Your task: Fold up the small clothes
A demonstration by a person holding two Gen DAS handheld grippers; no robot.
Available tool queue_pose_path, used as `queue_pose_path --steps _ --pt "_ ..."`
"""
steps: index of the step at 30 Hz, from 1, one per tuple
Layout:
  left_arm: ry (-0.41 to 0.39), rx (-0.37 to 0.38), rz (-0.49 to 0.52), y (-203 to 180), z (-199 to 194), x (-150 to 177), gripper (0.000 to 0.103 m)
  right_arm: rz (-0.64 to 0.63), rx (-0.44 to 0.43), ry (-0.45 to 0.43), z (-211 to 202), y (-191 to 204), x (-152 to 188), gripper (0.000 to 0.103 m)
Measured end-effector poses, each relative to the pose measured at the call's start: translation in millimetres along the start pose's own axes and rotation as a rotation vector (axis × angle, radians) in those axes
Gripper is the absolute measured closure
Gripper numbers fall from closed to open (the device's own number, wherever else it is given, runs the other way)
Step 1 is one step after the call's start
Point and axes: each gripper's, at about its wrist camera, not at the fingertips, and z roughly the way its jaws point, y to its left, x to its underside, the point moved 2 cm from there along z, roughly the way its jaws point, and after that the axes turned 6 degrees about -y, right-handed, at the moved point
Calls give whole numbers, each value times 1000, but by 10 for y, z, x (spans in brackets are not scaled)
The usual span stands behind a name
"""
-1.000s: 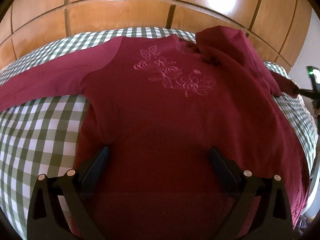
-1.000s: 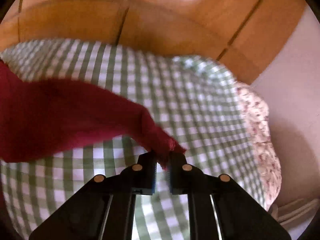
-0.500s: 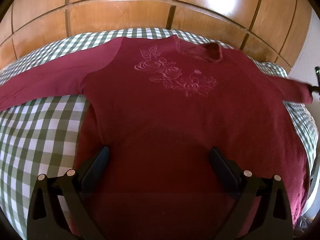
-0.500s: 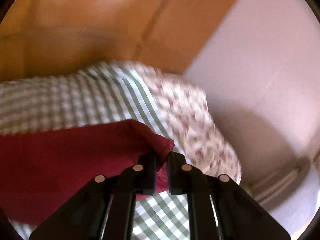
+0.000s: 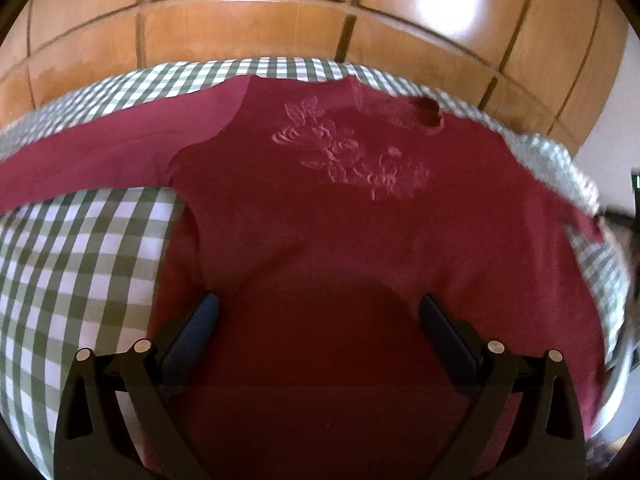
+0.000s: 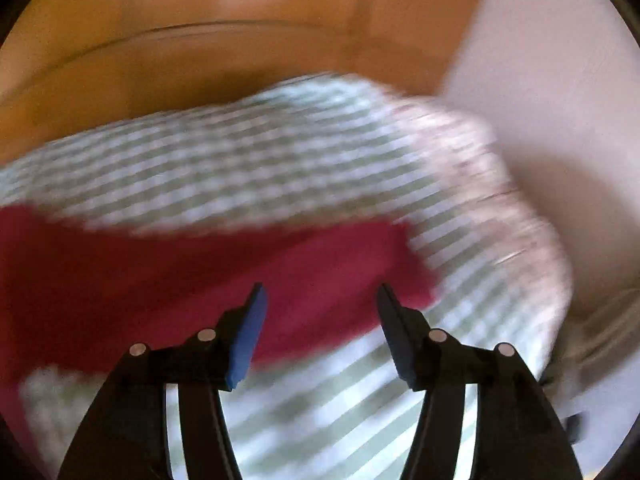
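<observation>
**Sweater flat on bed, both grippers open**

While spread face-up over checked bedspread [image 5: 80,264], maroon sweater [image 5: 320,220] lies w/ embroidered roses [image 5: 352,160] up, collar toward wooden headboard [image 5: 248,28]. Left gripper [image 5: 319,312]: fingers wide apart above hem, gripping nothing. Right gripper [image 6: 319,300]: fingers apart over sleeve end [image 6: 360,264], nothing held; view blurred. Sleeve flat near bed's edge.

Matt cloth sweater [image 5: 320,232]; glossy wood panelling [image 5: 248,24].
</observation>
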Motion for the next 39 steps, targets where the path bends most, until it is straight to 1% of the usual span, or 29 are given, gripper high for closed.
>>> queue_pose_path --steps 1,3,5,7,9,10,11,12,14,15,16,17,18,19,20,21,22,23,25,27,29,31,32,33,34,35,36,38,39 --pt "-7 8 -44 57 -70 -16 10 -10 -113 27 -146 173 163 47" --pt "-18 38 -123 200 -243 -30 12 -49 -292 88 -396 496 488 50" --pt "-29 32 -148 296 -402 -13 12 -82 -402 123 -586 736 741 55" --pt "-24 27 -155 403 -577 46 16 -95 -515 173 -761 966 1037 56" --pt "-2 41 -181 515 -717 154 19 -97 -599 227 -893 1120 1295 56" --pt "7 50 -190 547 -766 204 22 -99 -619 243 -957 1177 1402 56" --pt "19 64 -197 573 -815 267 26 -103 -624 249 -995 1212 1469 59" --pt "32 79 -200 585 -871 350 27 -110 -624 258 -1038 1237 1545 62" --pt "45 87 -188 557 -934 476 27 -107 -634 279 -1134 1252 1670 74" --pt "64 95 -174 521 -951 567 33 -101 -645 292 -1165 1243 1708 76" --pt "76 101 -170 506 -943 612 35 -102 -653 300 -1205 1249 1751 82" --pt "83 103 -168 496 -931 656 41 -109 -658 305 -1241 1268 1803 87" --pt "80 98 -168 495 -939 697 54 -124 -661 309 -1249 1281 1816 89" --pt "77 73 -171 513 -947 709 64 -150 -649 308 -1286 1330 1869 94" --pt "72 56 -194 564 -960 699 82 -175 -619 296 -1330 1369 1895 95" --pt "66 64 -219 609 -976 692 88 -201 -586 281 -1371 1405 1895 96" --pt "55 78 -244 651 -1015 678 90 -223 -558 254 -1407 1419 1846 96" --pt "50 70 -238 652 -1049 675 91 -228 -547 231 -1449 1403 1803 97" --pt "68 61 -212 614 -1071 715 91 -227 -534 198 -1523 1306 1748 97" --pt "92 57 -202 595 -1049 784 92 -240 -509 220 -1455 1237 1786 97" --pt "102 61 -203 591 -1056 804 92 -255 -480 269 -1325 1222 1941 97" --pt "108 48 -186 577 -1098 775 90 -255 -471 264 -1313 1214 1981 97" --pt "110 34 -185 580 -1117 765 84 -247 -472 268 -1311 1229 1967 94" --pt "107 20 -187 602 -1137 730 69 -229 -480 272 -1303 1232 1956 92" --pt "82 2 -193 624 -1183 678 59 -201 -496 279 -1283 1235 1944 92" --pt "55 -9 -199 654 -1214 630 42 -190 -504 282 -1269 1214 1931 89" --pt "11 -12 -211 654 -1266 547 36 -164 -518 280 -1256 1186 1896 84" --pt "-32 0 -204 598 -1299 407 36 -109 -531 269 -1206 994 1719 62" --pt "-48 -3 -190 568 -1299 349 34 -64 -531 250 -1210 910 1655 58"
